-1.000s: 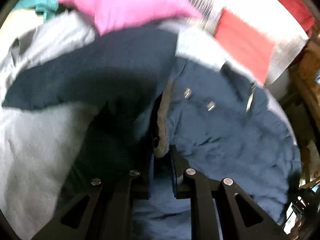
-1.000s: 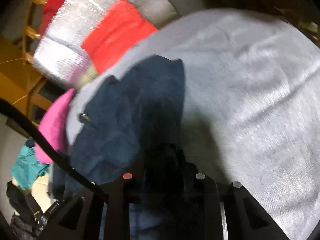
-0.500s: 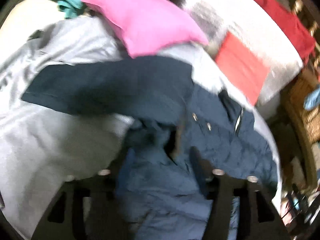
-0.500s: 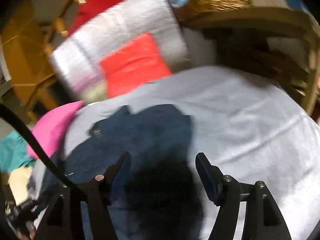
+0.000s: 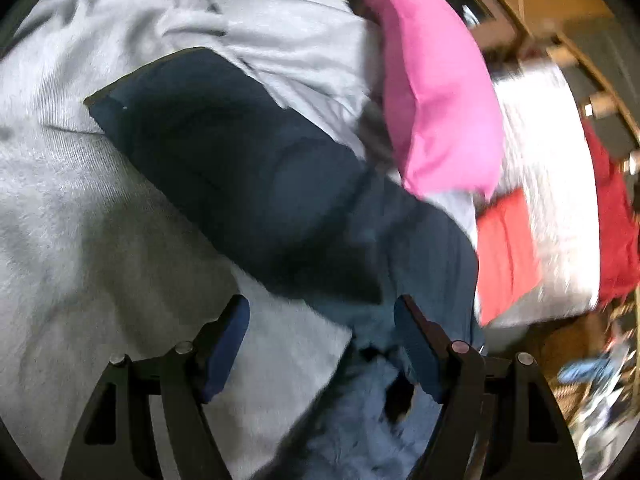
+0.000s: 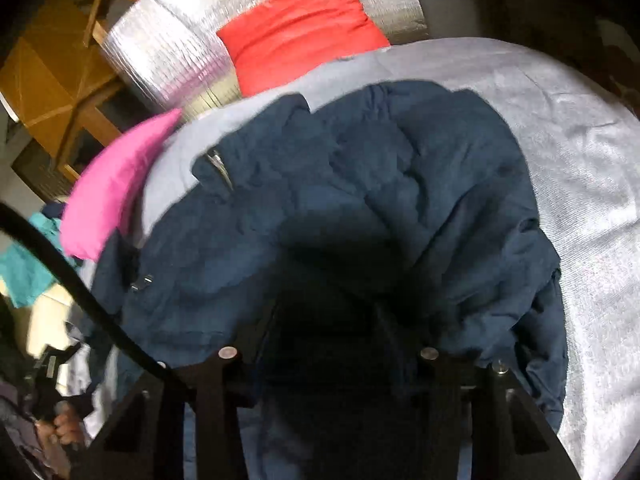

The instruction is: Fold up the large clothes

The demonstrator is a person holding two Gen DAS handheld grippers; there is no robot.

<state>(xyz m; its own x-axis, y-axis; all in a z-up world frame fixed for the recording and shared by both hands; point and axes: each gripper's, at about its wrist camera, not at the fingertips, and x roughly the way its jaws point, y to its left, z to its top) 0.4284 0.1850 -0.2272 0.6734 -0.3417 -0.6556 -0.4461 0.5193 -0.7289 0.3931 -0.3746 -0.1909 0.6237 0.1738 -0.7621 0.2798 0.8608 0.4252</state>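
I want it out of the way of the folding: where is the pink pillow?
The pink pillow lies on the grey cover at the navy jacket's far edge; upper right in the left view, left in the right view.

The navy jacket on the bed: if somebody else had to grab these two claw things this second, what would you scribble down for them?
Left gripper: open, holding nothing, above the jacket's edge.
Right gripper: low over the bunched navy jacket; its fingertips are lost in dark shadow, so a grip cannot be confirmed.
The jacket lies on the grey bedspread, one sleeve stretched flat across it, beside the pink pillow.
Done: jacket laid out, sleeve spread.
Left: the body is rumpled and no neat fold shows; probably smooth it, bring the sleeve in, fold.
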